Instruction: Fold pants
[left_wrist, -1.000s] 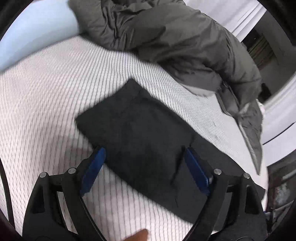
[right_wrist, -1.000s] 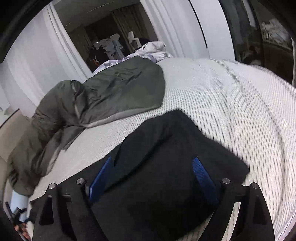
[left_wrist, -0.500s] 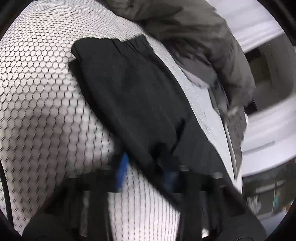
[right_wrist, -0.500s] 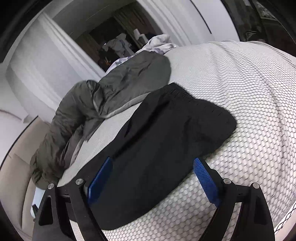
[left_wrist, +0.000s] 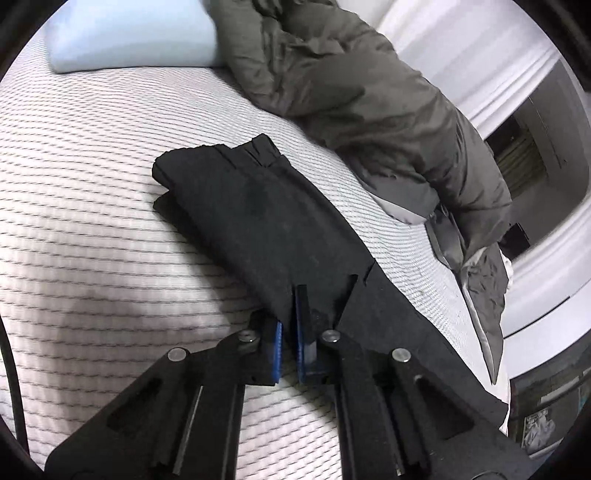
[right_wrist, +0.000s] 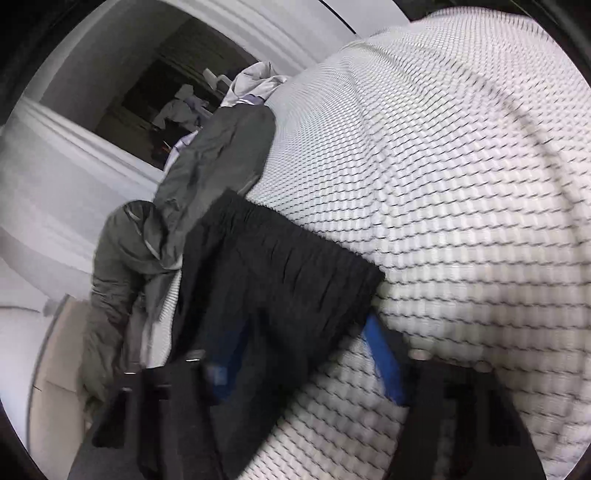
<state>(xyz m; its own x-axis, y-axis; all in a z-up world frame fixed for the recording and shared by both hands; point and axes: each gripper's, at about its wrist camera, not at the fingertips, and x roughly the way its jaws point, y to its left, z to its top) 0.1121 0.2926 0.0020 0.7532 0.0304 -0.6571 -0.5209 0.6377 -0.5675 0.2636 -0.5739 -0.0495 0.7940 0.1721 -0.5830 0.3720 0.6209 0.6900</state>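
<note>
On the white mesh-patterned mattress (left_wrist: 92, 192) beside a rumpled grey jacket (left_wrist: 369, 92), the folded black fabric pants (left_wrist: 266, 221) lie pinched at their near edge by the left gripper (left_wrist: 290, 325), while the right gripper (right_wrist: 303, 354), its jaws just closing, straddles their corner without pressing.

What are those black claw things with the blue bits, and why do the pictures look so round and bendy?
They are two grabbing tools that a person holds, one in each hand. Each has a small camera with a wide round lens, which bends the picture. One picture looks along the left gripper, the other along the right gripper. Black pants lie on a white bed, beside a grey jacket and a pale blue pillow. The left gripper has just closed, pinching the pants' edge. The right one has been closing around another edge; that picture is too blurry to tell whether it grips yet.
</note>
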